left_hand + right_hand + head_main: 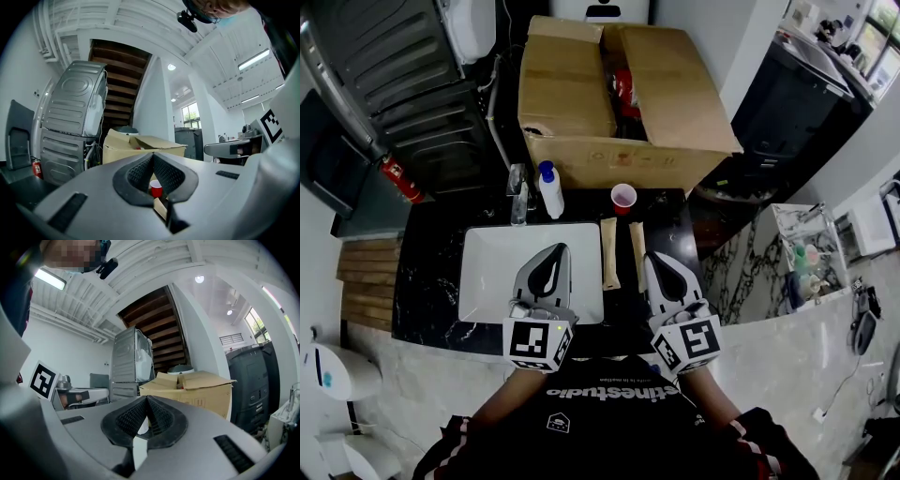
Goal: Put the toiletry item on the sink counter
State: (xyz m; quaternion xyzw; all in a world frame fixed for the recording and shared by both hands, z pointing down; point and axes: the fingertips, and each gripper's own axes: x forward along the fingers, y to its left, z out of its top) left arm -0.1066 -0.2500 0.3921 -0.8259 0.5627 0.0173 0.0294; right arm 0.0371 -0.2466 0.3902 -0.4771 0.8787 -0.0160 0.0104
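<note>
Jaws of the left gripper [557,251] and right gripper [653,260] are clenched, empty; between them two long tan packs [609,251] lie on the black table [431,281], long axes pointing ahead at a cardboard box [572,94]; a blue-capped bottle [550,190] stands upright ahead of the left jaws

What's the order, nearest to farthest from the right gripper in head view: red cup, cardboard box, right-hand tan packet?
1. Right-hand tan packet, beside the right gripper's tip.
2. Red cup, at the counter's back edge.
3. Cardboard box, behind the counter.
</note>
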